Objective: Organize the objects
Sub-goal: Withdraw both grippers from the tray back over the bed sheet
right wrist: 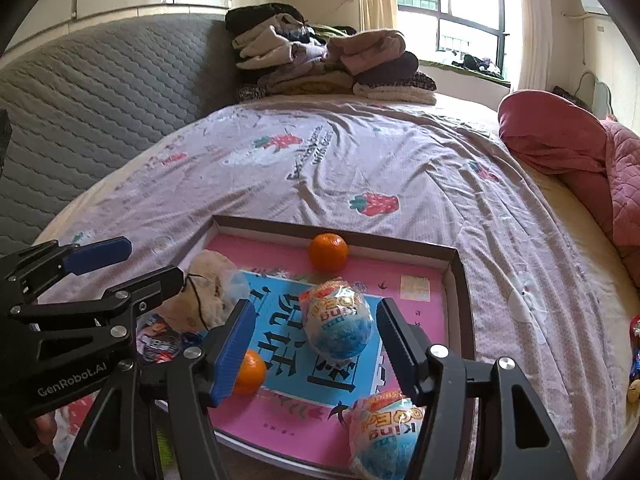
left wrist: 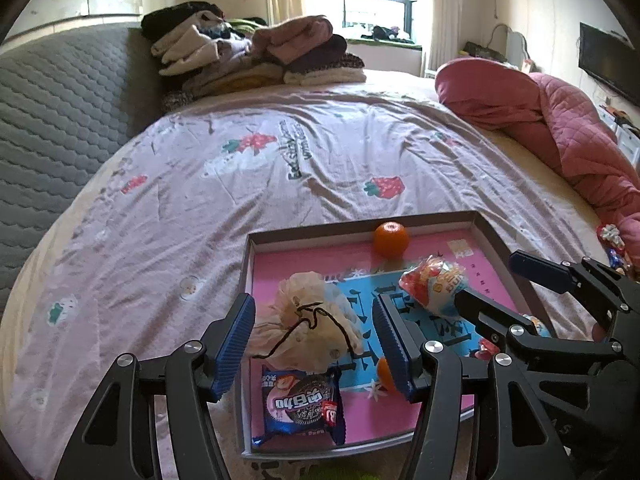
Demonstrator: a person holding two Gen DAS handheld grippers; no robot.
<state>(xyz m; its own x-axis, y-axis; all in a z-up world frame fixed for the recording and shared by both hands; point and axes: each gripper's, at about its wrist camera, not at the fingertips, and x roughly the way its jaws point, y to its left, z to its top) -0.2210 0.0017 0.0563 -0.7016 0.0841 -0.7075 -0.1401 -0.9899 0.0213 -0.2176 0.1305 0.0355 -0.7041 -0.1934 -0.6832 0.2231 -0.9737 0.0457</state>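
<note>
**Both claws open over a filled tray**

While the tray (left wrist: 496, 236) sits on the bed near the front edge, most of the snacks already lie inside it: a beige pouch (left wrist: 308, 320) at the left, a cookie packet (left wrist: 302, 404) in front of it, an egg-shaped snack (right wrist: 338, 322) in the middle, a second egg (right wrist: 384, 432) at the near right, an orange (right wrist: 328, 251) against the far wall and another orange (right wrist: 250, 372) near the front.

The left gripper (left wrist: 314, 344) stands wide, its pads either side of the pouch and not pressing it. The right gripper (right wrist: 316, 350) is likewise wide, framing the middle egg without touching it. Neither holds anything. By my reading, both items have been set down and the hands are free.

The step in hand looks like the end of a placing. What is left appears to be the loose wrapped sweets (right wrist: 636, 344) lying on the sheet (right wrist: 360, 168) to the right of the tray. Fetching them calls for the right claw to swing right, clear of the tray wall, and come down onto them.

Farther off, a pink quilt (left wrist: 560, 120) lies bunched at the right, close to those sweets, and folded clothes (left wrist: 256, 52) are stacked by the grey headboard (left wrist: 60, 100). The two grippers stand near each other, so crossing paths is the main risk.
</note>
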